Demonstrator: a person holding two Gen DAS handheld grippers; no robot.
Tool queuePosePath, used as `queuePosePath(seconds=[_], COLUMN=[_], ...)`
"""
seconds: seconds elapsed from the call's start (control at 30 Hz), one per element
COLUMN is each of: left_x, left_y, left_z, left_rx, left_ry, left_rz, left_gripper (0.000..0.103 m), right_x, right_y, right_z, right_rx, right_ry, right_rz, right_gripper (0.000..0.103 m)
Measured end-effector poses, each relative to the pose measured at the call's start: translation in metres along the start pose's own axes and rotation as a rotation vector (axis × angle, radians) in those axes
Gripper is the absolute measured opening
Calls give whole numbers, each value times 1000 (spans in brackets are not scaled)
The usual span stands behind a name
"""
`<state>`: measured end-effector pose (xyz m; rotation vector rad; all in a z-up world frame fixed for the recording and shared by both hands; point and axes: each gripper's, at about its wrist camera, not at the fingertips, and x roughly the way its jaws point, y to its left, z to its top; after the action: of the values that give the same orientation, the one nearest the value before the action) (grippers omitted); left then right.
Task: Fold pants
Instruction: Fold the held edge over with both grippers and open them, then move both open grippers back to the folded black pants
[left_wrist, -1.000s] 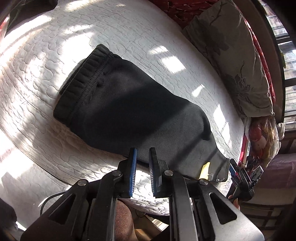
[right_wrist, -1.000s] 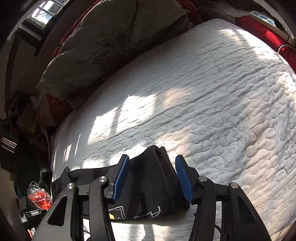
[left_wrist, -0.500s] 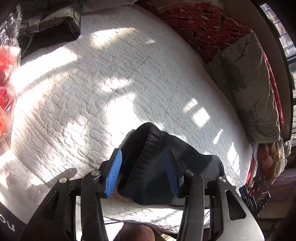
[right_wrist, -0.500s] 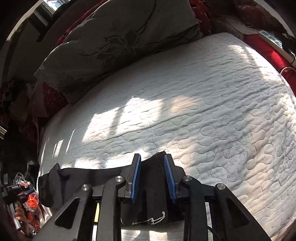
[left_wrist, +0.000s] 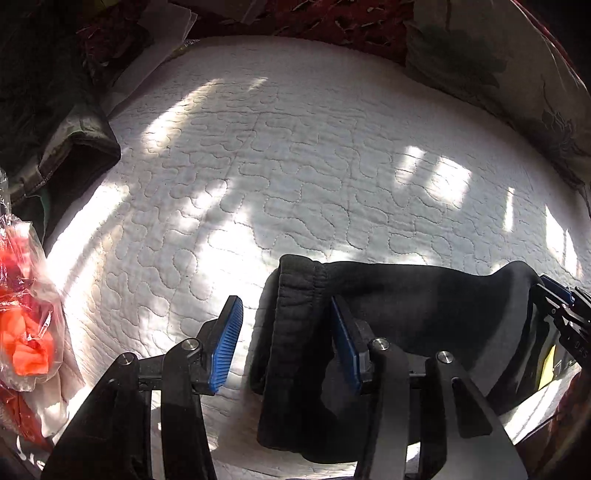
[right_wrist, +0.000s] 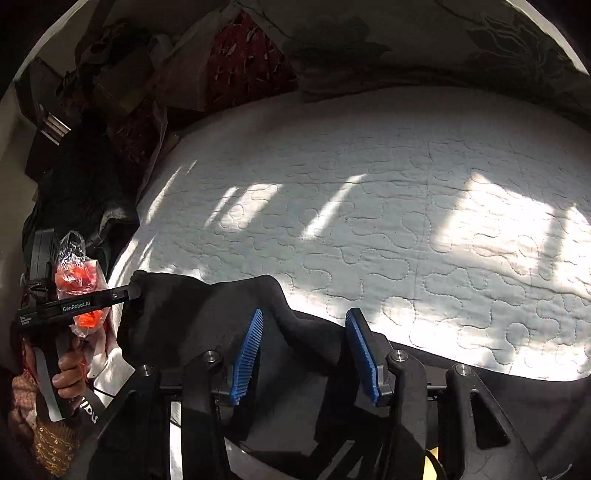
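Two tools stand over the black pants (left_wrist: 406, 295) lying bunched on the white bed (left_wrist: 295, 166): the left tool (left_wrist: 286, 343) is partly spread around the waistband without squeezing, and the right tool (right_wrist: 304, 350) is spreading with cloth between its blue pads.

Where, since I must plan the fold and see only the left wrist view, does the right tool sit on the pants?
Observer: The right tool straddles a raised fold of the pants; its jaws are opening, with cloth between them.
Operator: Does that view show my left tool?
Observer: Yes, from the side. The left tool has its tip at the pants' left end.
Operator: What holds it?
Observer: A hand wrapped around its handle, low at the left edge.
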<state>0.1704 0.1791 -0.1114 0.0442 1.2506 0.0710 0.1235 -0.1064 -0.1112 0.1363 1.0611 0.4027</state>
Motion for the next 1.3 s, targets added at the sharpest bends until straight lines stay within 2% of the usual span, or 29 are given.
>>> queuePosePath(seconds=[0.03,0.07,0.1,0.17,0.23,0.33,0.4,0.5,0.6,0.77,0.87,0.93,1.03,1.1,1.2,1.3], left_x=[6,8,7,1,-8,-29,-40,-57,-66,-68,-70,-73,-90,-109,-151,-222], left_y=[-3,-6,-8,-5,5,24,34,27,-6,-111,-170,-200,-234,-257,-295,-317], left_z=[-3,-4,-5,-6,-7,-11,-19,-37,-58,-90,-99,-99,-103,-105,-106,-100], left_rx=[22,32,37,30,-13,-119,-192,-234,-229,-155,-103,-104,-149,-144,-14,132], left_ry=[-2,-16,-31,-38,-38,-56,-58,-44,-2,127,183,213,217,202,208,114], left_rz=[20,36,46,42,-9,-98,-152,-230,-329,-476,-498,-516,-550,-569,-577,-535], left_gripper=[47,47,47,47,47,47,47,47,47,47,47,47,47,47,47,47], right_x=[6,15,23,23,13,-14,-37,-73,-107,-155,-170,-179,-189,-196,-196,-200], right_y=[8,11,8,1,-7,-25,-42,-74,-111,-184,-218,-233,-247,-257,-264,-270], right_z=[-1,-3,-4,-5,-7,-15,-24,-42,-65,-109,-134,-150,-169,-181,-193,-198], right_rx=[-60,-92,-83,-47,-19,72,133,219,306,485,568,588,581,576,589,594], right_ry=[2,11,30,17,18,-2,-31,-74,-119,-181,-190,-196,-202,-210,-217,-217], right_rz=[-74,-133,-148,-130,-99,-7,28,42,17,-20,-10,-5,-9,-9,24,39], right_gripper=[38,29,29,29,34,35,45,54,56,64,65,65,68,70,70,70])
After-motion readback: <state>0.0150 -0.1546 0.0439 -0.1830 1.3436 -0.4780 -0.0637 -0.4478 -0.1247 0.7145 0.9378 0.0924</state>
